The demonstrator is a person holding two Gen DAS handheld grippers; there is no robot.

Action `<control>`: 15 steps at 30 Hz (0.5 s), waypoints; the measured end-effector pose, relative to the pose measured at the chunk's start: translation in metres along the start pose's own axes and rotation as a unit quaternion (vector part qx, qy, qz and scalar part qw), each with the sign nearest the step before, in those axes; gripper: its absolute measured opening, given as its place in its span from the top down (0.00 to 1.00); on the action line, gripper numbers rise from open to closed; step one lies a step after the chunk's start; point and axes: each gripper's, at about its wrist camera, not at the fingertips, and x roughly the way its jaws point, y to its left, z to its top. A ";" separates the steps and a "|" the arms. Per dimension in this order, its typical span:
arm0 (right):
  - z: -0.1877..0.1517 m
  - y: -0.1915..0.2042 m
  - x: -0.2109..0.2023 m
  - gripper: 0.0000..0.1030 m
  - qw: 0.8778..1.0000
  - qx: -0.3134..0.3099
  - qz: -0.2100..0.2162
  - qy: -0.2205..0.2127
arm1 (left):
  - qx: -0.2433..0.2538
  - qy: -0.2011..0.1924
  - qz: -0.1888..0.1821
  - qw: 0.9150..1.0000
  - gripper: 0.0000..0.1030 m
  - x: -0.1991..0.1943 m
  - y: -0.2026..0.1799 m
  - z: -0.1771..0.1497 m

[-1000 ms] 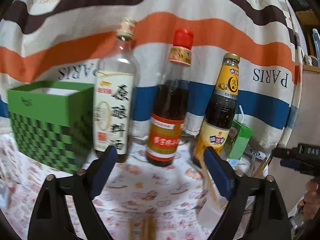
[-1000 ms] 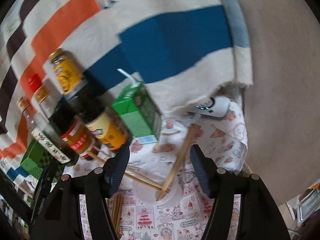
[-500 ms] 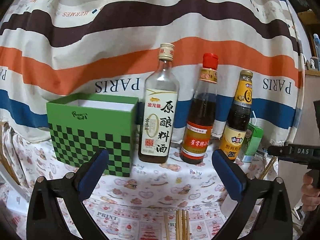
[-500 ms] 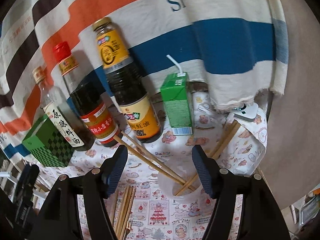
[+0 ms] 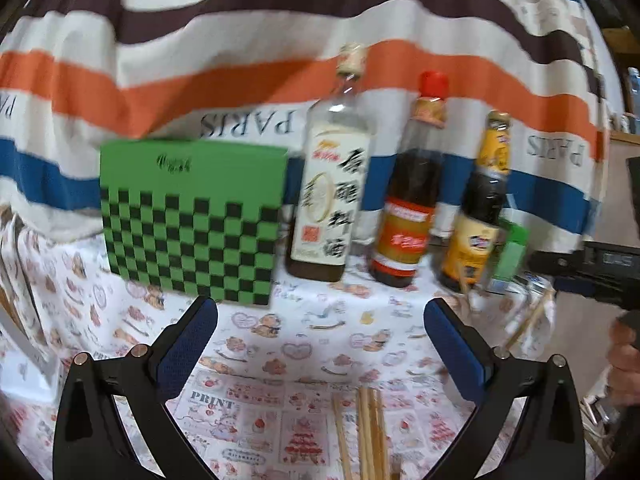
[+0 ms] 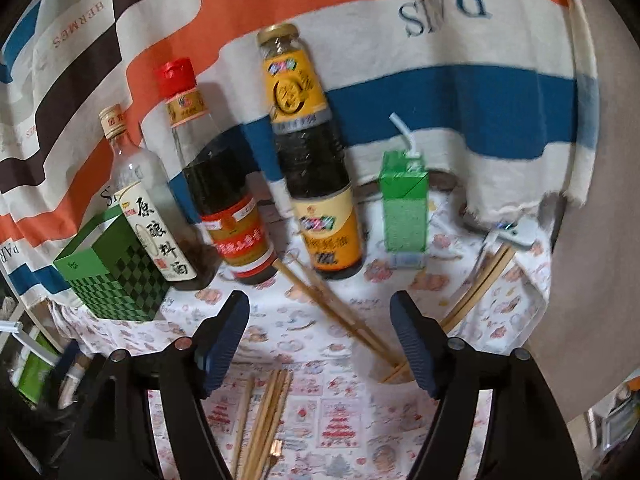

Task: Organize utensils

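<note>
The left claw [image 5: 320,332] stands wide with nothing between its blue pads, while the right claw [image 6: 320,332] is opening its jaws and also holds nothing; both hang above the patterned cloth of the counter [image 5: 280,344]. My reading is that this is the approach step: no utensil is gripped yet and a choice of which to take is still to be made.

Nearest, just below the claws, lies a bundle of loose chopsticks [image 6: 264,412], about four or five sticks side by side; blur keeps me from a firm count. A small metal piece sits at their near end, too small to name. Just beyond, a clear cup [image 6: 394,374] holds two pairs of chopsticks [image 6: 340,312] leaning out, one pair to each side.

The next move seems to call for lowering one claw onto the loose bundle, lining the pads across the sticks, then carrying them to the cup or to the box.

Farther back stand three bottles [image 6: 308,168], one green drink carton [image 6: 404,208] with a straw, and one green checked box [image 5: 192,216], open at the top. Behind all hangs one striped cloth [image 5: 280,40]
</note>
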 end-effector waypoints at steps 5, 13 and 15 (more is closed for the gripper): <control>-0.009 0.017 0.016 0.27 1.000 -0.017 -0.004 0.027 | 0.024 0.051 0.025 0.998 0.01 0.047 0.005 -0.027; -0.026 0.030 0.059 0.26 0.997 -0.010 -0.018 0.073 | -0.025 0.116 0.020 0.993 0.01 0.092 0.041 -0.059; -0.032 0.032 0.070 0.23 0.996 -0.011 -0.015 0.083 | -0.007 0.126 0.043 0.991 0.01 0.100 0.046 -0.062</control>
